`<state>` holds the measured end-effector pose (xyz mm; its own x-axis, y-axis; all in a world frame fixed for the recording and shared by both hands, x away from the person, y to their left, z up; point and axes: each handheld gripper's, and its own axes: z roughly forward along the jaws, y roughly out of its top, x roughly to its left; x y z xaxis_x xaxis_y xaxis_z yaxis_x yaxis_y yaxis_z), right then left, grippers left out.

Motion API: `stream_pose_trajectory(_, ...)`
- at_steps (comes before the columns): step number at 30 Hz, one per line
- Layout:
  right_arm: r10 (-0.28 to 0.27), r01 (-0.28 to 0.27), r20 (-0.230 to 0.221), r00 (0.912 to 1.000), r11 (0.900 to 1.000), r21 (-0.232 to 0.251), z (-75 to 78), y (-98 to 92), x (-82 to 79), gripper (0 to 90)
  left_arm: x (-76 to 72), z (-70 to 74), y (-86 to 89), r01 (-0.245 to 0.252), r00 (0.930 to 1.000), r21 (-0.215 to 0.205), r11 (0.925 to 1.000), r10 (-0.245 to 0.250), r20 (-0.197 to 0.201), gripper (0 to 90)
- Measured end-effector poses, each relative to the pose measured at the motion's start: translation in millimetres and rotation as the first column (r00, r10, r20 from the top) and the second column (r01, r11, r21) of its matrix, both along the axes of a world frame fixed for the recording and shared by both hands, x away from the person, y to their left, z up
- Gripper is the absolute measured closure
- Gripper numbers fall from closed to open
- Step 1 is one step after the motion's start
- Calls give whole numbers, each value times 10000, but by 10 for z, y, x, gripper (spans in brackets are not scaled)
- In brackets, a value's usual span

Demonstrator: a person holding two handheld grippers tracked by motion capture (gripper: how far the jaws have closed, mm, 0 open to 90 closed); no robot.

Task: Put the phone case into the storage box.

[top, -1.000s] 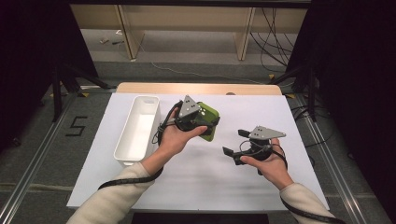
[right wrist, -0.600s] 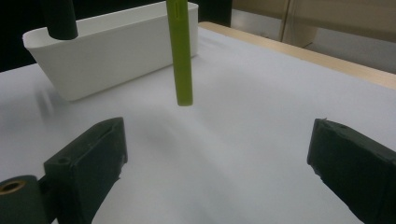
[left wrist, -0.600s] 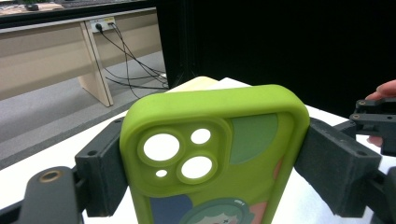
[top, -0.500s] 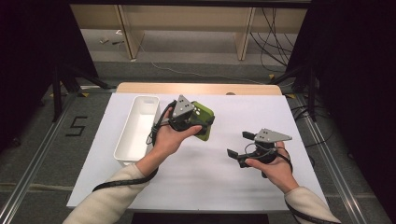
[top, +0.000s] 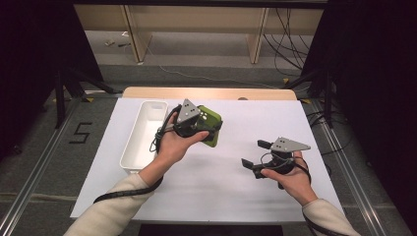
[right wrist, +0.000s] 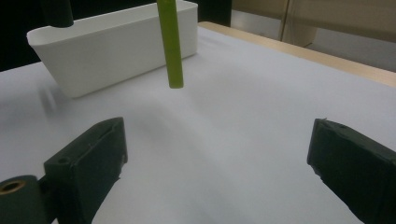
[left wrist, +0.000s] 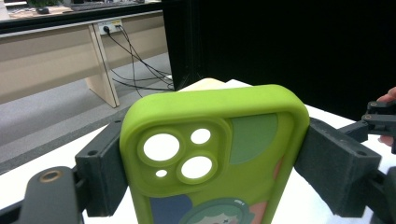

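Left tongs (top: 209, 129) pinching a green phone case (top: 210, 124) by its two long edges, both black pads pressed flat on the sides in the left gripper view. Case (left wrist: 219, 154) held off the white tabletop (top: 221, 191), in the air just right of the white bin (top: 142, 135), near the tabletop's far middle. Back of the case faces the left gripper's camera: camera cutout with three round holes and a small one, cartoon print in blue, teal and peach lower down. In the right gripper view the case (right wrist: 170, 44) shows edge-on as a thin green vertical strip hanging above the tabletop, in front of the bin (right wrist: 107, 42). Bin long and narrow, set lengthwise along the left side of the tabletop, inside looks bare as far as visible.

Right tongs (top: 253, 156) spread wide, nothing between the jaws, held low over the tabletop at its right side, well apart from the case and pointing toward it. Right tongs (right wrist: 215, 163) frame bare white surface. Person's sleeves light-coloured, cable trailing from each gripper
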<state>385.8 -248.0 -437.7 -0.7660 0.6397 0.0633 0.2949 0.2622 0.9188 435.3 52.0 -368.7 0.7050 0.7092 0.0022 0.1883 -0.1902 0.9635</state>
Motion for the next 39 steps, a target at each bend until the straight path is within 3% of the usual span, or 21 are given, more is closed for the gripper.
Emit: stream_pose_trajectory(39, -212, 211, 70, 9998, 9996, 162, -5, -110, -37, 61, 22, 87, 260, -609, 9980, -124, 9981, 611, 148, 172)
